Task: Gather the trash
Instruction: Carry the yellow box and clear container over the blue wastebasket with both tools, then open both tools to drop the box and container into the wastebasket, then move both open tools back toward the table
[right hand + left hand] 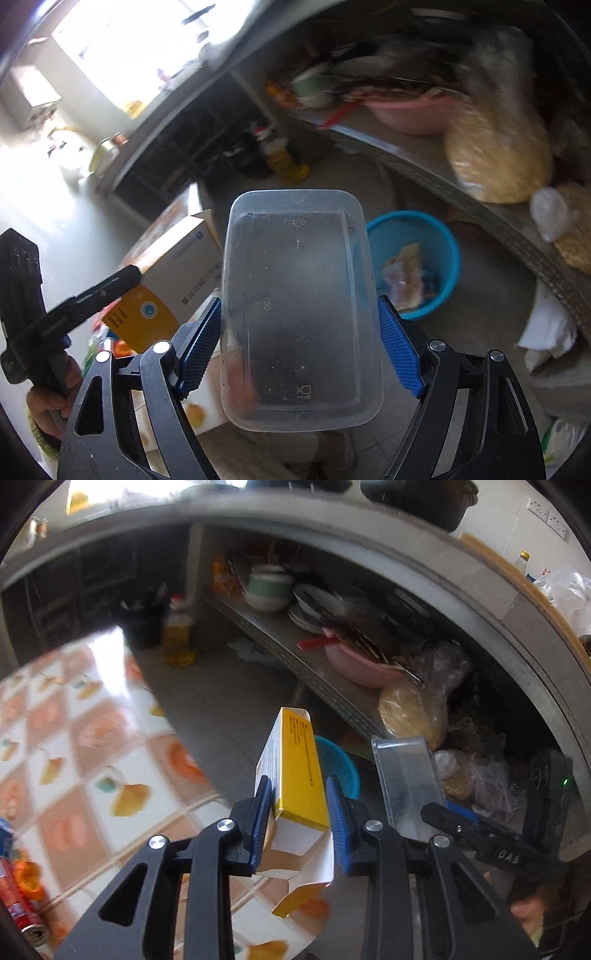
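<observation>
My left gripper [299,797] is shut on a yellow and white cardboard box [295,771] with open flaps, held in the air past the table edge. My right gripper [299,332] is shut on a clear plastic food container [299,306], bottom towards the camera. The container also shows in the left wrist view [406,775], just right of the box. The box shows in the right wrist view [173,277], left of the container. A blue trash basket [443,254] with scraps inside stands on the floor below and ahead of both grippers; its rim shows in the left wrist view [340,764].
A table with a patterned cloth [74,738] is at the left, with a red can [18,904] on it. A low metal shelf [295,653] holds bowls, plates, a pink basin [354,664] and bagged food [495,158]. An oil bottle [179,638] stands on the floor.
</observation>
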`<state>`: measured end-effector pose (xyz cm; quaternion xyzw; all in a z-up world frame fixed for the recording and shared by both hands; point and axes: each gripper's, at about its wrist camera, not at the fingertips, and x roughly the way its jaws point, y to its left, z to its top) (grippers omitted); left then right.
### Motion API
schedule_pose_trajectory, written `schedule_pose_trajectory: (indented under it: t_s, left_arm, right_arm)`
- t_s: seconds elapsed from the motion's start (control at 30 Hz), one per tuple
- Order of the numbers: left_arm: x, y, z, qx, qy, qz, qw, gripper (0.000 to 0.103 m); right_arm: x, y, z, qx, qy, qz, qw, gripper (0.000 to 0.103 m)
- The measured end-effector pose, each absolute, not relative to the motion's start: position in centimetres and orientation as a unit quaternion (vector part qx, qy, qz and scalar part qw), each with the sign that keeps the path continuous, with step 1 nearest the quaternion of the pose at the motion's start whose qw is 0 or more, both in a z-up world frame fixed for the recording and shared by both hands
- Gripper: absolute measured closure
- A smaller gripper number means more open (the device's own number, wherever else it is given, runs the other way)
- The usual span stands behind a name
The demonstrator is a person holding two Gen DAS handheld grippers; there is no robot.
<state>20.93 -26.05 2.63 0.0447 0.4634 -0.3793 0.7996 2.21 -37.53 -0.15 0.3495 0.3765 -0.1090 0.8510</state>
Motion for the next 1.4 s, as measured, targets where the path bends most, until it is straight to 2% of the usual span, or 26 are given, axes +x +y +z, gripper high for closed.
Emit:
schedule_pose_trajectory:
  t_s: [0.23,0.5,0.6,0.63,0.67,0.7,0.8,0.97,1.17,1.4]
  left_arm:
    - [24.7,-33.9,-4.6,0.018,0.581,-0.386,0.716,0.074]
    - [28.5,-40.1,-9.0,0.039,0.616,-0.368,0.695,0.072]
    - [30.2,-41.9,-10.1,0.042,0.62,-0.367,0.692,0.065]
    - [30.6,-42.3,-10.3,0.039,0.62,-0.364,0.693,0.055]
    - [30.9,-42.4,-10.6,0.036,0.62,-0.358,0.697,0.049]
    - [31.1,-42.3,-10.7,0.032,0.62,-0.351,0.701,0.049]
    - [30.8,-41.1,-10.6,0.018,0.623,-0.355,0.697,0.049]
    - [29.7,-38.6,-8.5,0.032,0.595,-0.357,0.719,0.049]
    - [27.6,-35.0,-4.5,0.021,0.558,-0.369,0.743,0.048]
    - [22.6,-28.9,0.1,0.023,0.492,-0.389,0.778,0.039]
  right_arm:
    - [1.7,-41.2,-5.7,0.389,0.409,-0.166,0.809,0.026]
    - [6.5,-44.5,-10.0,0.396,0.438,-0.181,0.787,0.025]
    - [9.1,-45.9,-11.5,0.387,0.432,-0.197,0.79,0.021]
    - [10.0,-46.3,-12.3,0.381,0.432,-0.202,0.792,0.02]
    - [10.8,-46.5,-13.5,0.37,0.435,-0.207,0.794,0.016]
    - [11.3,-46.7,-14.6,0.36,0.443,-0.213,0.793,0.016]
    - [11.2,-46.3,-17.1,0.354,0.468,-0.229,0.777,0.016]
    - [8.6,-44.5,-17.8,0.344,0.471,-0.239,0.776,0.016]
    - [4.9,-42.7,-16.3,0.342,0.463,-0.241,0.781,0.016]
    - [4.7,-40.0,-13.1,0.308,0.458,-0.216,0.805,0.016]
